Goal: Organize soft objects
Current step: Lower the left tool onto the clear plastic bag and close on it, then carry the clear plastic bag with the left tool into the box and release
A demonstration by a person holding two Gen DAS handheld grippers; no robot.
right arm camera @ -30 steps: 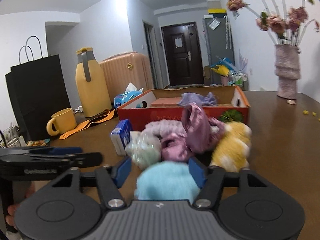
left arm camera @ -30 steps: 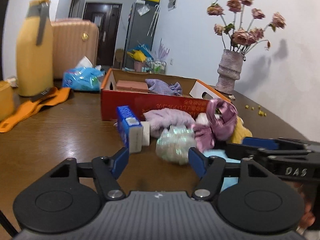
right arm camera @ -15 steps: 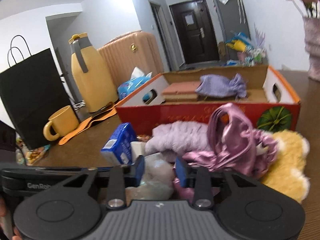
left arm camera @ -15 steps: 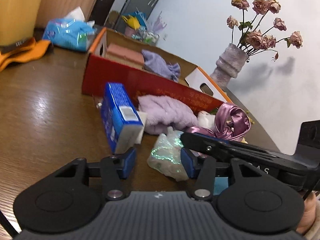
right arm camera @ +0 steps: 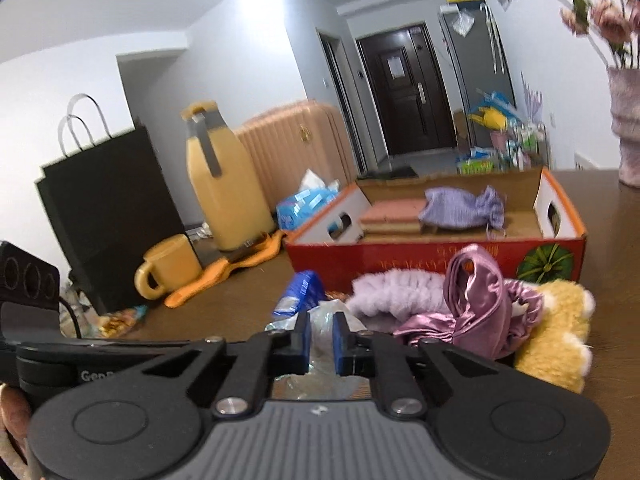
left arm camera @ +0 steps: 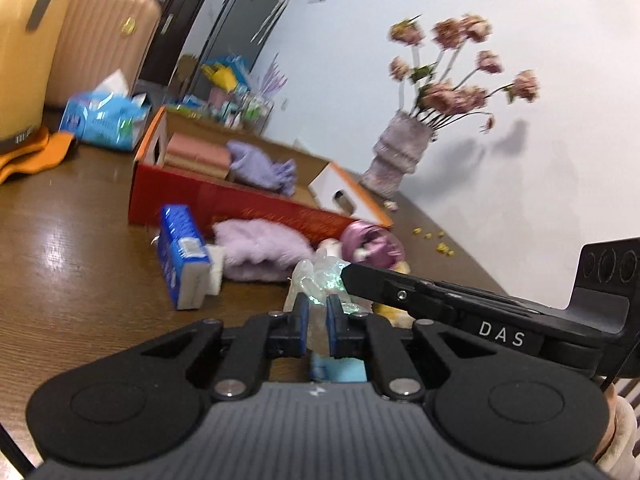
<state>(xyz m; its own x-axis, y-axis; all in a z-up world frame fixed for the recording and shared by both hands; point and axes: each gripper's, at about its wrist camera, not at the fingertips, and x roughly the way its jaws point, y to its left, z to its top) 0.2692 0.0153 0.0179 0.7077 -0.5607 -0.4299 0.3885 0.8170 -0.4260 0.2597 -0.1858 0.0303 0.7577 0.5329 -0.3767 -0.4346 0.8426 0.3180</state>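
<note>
Both grippers are shut on the same crinkly iridescent clear bag, which also shows in the right wrist view. My left gripper pinches its near side; my right gripper pinches it from the other side and shows as a black bar in the left wrist view. Behind lie a fluffy lilac cloth, a pink satin bonnet, a yellow plush and a blue tissue pack. The red cardboard box holds a folded pink cloth and a lilac pouch. A light blue soft item lies under my left gripper.
A yellow jug, yellow mug, orange strap and black paper bag stand on the left of the wooden table. A blue tissue bag is behind the box. A vase of dried roses stands at the right.
Both grippers closed from open onto the iridescent bag. The right gripper moved left from over the light blue item to the bag; the bag is now lifted a little.
</note>
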